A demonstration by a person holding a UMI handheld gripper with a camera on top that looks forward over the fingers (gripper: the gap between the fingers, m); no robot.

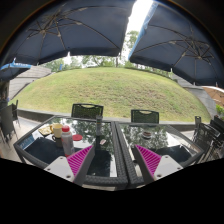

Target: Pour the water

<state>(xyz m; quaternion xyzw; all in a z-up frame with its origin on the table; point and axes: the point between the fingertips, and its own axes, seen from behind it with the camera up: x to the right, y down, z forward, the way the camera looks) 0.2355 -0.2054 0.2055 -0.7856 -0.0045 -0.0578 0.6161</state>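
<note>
My gripper (pixel 113 160) is open and empty, its two magenta pads (pixel 80 158) wide apart above a glass-topped patio table (pixel 110 135). A dark strip of the table frame runs between the fingers. A small bottle with a red top (pixel 66 138) stands on the table just ahead of the left finger. Clear glassware (pixel 150 134) stands ahead of the right finger; what each piece is I cannot tell. I cannot tell whether any vessel holds water.
A plate of food (pixel 47 129) lies beyond the bottle at the far left. Two dark chairs (pixel 87 110) (pixel 145 116) stand at the table's far side. Two large umbrellas (pixel 70 30) hang overhead. A lawn (pixel 115 90) lies beyond.
</note>
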